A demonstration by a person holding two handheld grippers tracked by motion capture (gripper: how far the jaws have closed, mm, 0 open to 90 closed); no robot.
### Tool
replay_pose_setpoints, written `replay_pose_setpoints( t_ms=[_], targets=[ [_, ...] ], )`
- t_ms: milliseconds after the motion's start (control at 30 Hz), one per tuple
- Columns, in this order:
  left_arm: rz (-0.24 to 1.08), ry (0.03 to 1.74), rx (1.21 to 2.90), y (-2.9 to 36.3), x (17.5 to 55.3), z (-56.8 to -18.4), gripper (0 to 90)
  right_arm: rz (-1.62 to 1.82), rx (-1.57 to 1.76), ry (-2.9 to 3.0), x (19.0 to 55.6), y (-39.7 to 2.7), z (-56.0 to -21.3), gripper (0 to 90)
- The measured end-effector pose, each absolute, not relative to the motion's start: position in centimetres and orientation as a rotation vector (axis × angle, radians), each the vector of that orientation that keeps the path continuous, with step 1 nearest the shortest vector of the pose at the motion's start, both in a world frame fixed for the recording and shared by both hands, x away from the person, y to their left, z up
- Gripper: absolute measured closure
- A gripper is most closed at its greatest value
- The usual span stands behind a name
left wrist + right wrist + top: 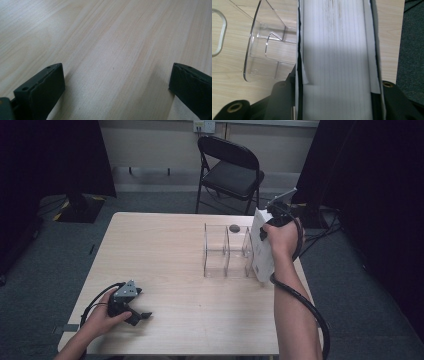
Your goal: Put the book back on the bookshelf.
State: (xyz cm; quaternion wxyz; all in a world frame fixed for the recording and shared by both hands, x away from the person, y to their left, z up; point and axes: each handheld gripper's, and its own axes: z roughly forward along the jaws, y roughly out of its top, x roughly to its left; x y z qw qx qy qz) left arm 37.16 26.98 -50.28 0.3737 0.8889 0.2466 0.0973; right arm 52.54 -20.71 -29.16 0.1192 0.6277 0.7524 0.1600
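Clamping the upright white book (262, 245), the right gripper (337, 105) holds it beside the clear rack (226, 251); left gripper (116, 85) jaws gape empty over the counter (190, 295)

The left half of the table (165, 265) lies bare — wide room to sweep across, with the left gripper (139, 316) resting near the front edge, jaws apart over plain wood. On the right half the clear acrylic rack (226, 251) stands in the way, its upright dividers leaving narrow slots. The white book (261, 247), clamped upright in the right gripper (263, 234), stands just beside the rack's right end — almost no gap between them. A folding chair (229, 170) stands beyond the far edge.
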Motion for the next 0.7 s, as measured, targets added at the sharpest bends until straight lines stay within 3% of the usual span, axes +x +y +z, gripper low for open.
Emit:
replay_pose_setpoints(
  t_ms=[700],
  targets=[
    [0.249,0.631,2.276,26.98,37.16,-50.28,0.0,0.499,1.833,2.156,53.13,-20.42,-29.61,52.2]
  ],
)
